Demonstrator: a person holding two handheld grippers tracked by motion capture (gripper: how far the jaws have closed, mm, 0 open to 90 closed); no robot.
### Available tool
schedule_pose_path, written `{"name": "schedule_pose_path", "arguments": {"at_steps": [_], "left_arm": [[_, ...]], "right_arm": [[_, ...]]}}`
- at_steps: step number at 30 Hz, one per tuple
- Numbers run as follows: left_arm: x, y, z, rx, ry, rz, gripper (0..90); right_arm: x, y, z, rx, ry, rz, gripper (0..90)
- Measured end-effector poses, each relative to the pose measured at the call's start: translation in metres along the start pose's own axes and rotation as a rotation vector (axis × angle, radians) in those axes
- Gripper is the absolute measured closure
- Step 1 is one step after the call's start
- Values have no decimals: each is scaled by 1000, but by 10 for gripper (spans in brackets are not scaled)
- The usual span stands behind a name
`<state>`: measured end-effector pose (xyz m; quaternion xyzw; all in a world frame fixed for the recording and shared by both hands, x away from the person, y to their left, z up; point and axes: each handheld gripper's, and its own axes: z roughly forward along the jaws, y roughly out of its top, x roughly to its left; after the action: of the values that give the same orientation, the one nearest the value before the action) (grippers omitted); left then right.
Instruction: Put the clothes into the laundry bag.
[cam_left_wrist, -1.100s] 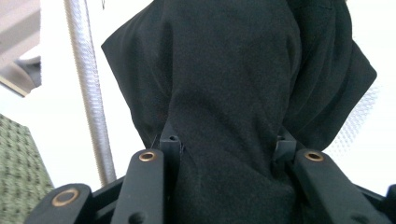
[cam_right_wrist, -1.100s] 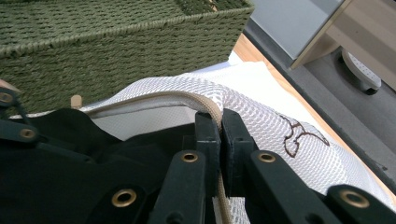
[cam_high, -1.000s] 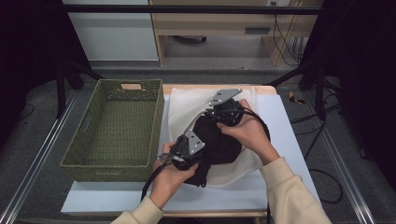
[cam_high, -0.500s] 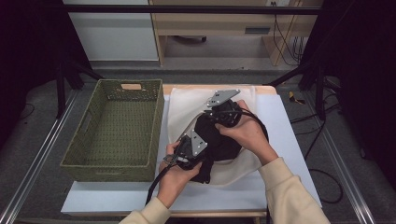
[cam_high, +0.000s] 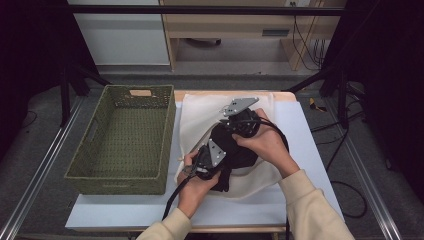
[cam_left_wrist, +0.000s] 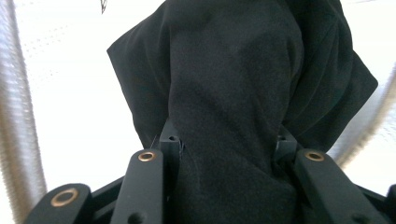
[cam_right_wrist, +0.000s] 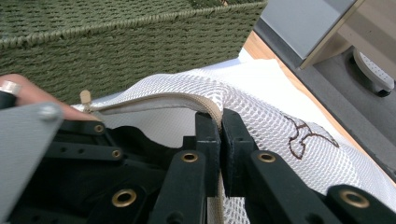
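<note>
The worktop (cam_high: 310, 150) carries a green woven basket (cam_high: 120, 140) along its left edge, and a white mesh laundry bag (cam_high: 200, 115) lies flat from the far edge toward the near edge, just right of the basket. On the bag's near half sits a black garment (cam_high: 235, 150), bunched into a dark mound between my two hands. I judge the step in hand to be loading the garment into the bag, since one gripper holds the opening and the other holds the cloth. My right gripper (cam_right_wrist: 220, 122) is clamped on the bag's zipper hem (cam_right_wrist: 154, 99), a beige tape running along the mouth, and lifts that edge so the mesh arches upward. My left gripper (cam_left_wrist: 224, 144) has its jaws set fairly wide around a thick fold of the garment, which fills the gap between them; the fabric is matte, soft and slightly fuzzy, and hangs in loose folds. In the high view the left gripper (cam_high: 207, 157) is near the bag's near-left corner, beside the basket wall. The next move calls for pushing the garment under the raised hem while the right grip keeps the mouth open. The small zipper pull (cam_right_wrist: 85, 97) stands at the hem's end.
</note>
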<state>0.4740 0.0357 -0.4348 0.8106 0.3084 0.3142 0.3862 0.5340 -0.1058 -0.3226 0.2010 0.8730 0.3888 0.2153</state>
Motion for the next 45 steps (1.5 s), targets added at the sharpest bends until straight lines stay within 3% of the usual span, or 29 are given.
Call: {"name": "schedule_pose_path", "arguments": {"at_steps": [5, 11, 18, 24, 30, 34, 36, 39, 45], "left_arm": [[0, -4, 9, -7, -6, -29, 595], [-4, -7, 18, -8, 0, -12, 582], [-3, -9, 22, -4, -7, -50, 575], [-4, -10, 24, -16, 6, -43, 560], [0, -10, 23, -46, 19, -57, 414], [5, -8, 14, -84, -1, -76, 357], [7, -5, 4, -114, -8, -64, 350], [8, 0, -14, -148, -23, -79, 322], [9, 0, -47, -164, -82, -103, 282]], "right_arm": [[0, -3, 1, 7, 3, 2, 872], [1, -2, 3, 8, 5, 1, 872], [2, -3, 3, 13, 7, 1, 872], [1, -5, 3, 14, 9, 2, 872], [1, -5, 3, 15, 9, 5, 869], [1, -5, 3, 16, 9, 7, 866], [1, -5, 3, 17, 9, 6, 864], [2, -6, 2, 20, 7, 11, 864], [5, -11, 0, 15, -9, 11, 865]]}}
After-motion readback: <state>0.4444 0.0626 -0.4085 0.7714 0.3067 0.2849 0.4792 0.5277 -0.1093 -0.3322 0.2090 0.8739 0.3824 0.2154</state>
